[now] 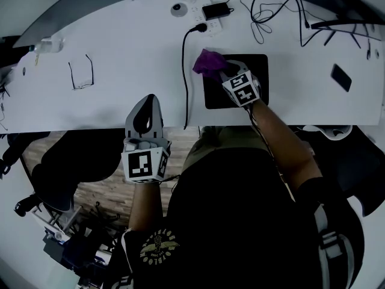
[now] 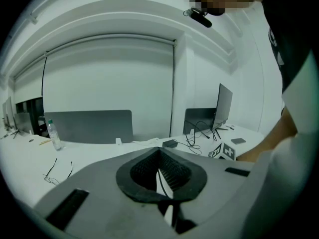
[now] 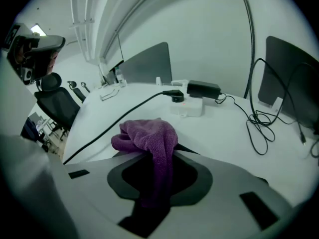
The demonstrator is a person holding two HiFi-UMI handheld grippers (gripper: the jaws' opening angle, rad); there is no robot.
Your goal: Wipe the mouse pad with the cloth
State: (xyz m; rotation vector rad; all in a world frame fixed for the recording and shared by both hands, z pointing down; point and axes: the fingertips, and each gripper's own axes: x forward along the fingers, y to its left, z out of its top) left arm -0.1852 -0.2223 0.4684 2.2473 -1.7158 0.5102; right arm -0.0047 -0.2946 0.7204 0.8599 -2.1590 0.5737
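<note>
A black mouse pad [image 1: 215, 96] lies on the white desk [image 1: 120, 95], right of centre. A crumpled purple cloth [image 1: 208, 64] rests over the pad's far left corner. My right gripper [image 1: 227, 71] is shut on the cloth, and its marker cube sits above the pad. In the right gripper view the cloth [image 3: 147, 133] bunches out of the right gripper [image 3: 160, 156] and trails down between the jaws. My left gripper [image 1: 148, 103] hovers at the desk's front edge, left of the pad, shut on nothing. In the left gripper view the left gripper [image 2: 160, 158] points across the desk.
A black cable [image 1: 184, 83] runs from the power strip [image 1: 207, 24] to the desk's front edge, just left of the pad. Glasses [image 1: 81, 74] lie at the left, a bottle [image 1: 48, 44] at the far left, a phone [image 1: 341, 77] at the right. Tangled cables [image 1: 271, 11] lie behind the pad.
</note>
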